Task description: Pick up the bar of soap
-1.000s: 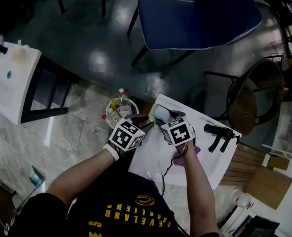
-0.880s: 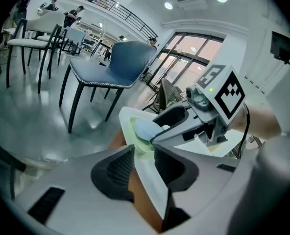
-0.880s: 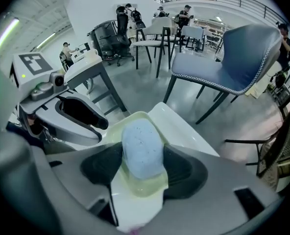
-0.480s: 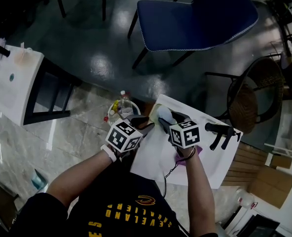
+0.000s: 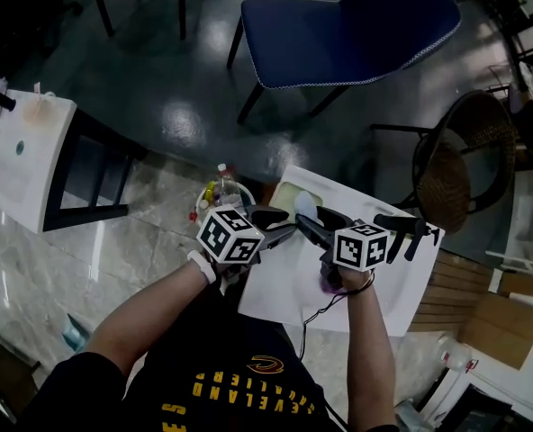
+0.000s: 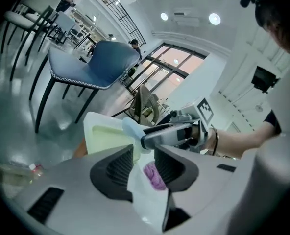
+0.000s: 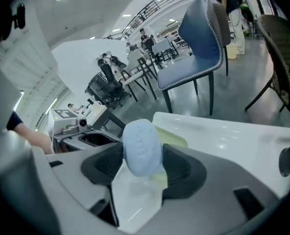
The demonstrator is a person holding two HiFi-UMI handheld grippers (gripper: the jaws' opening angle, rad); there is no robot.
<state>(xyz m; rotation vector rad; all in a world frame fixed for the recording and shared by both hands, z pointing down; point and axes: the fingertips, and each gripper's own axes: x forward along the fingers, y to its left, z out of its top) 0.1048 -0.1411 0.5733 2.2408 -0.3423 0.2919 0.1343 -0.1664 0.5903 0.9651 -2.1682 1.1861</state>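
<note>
1. The right tongs (image 7: 144,164) pinch the blue bar of soap (image 7: 141,147) across its middle, over the white bench (image 5: 388,286) by the pale green dish (image 5: 283,196).
2. The bar looks rounded and probably slick, so hold the squeeze steady and lift straight.
3. The left tongs (image 6: 144,163) are spread and empty, close alongside.
4. Compared with a second ago, the right tongs and soap have shifted rightward.

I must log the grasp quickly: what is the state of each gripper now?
Left gripper: open, holding nothing.
Right gripper: closed on the blue bar of soap.
</note>
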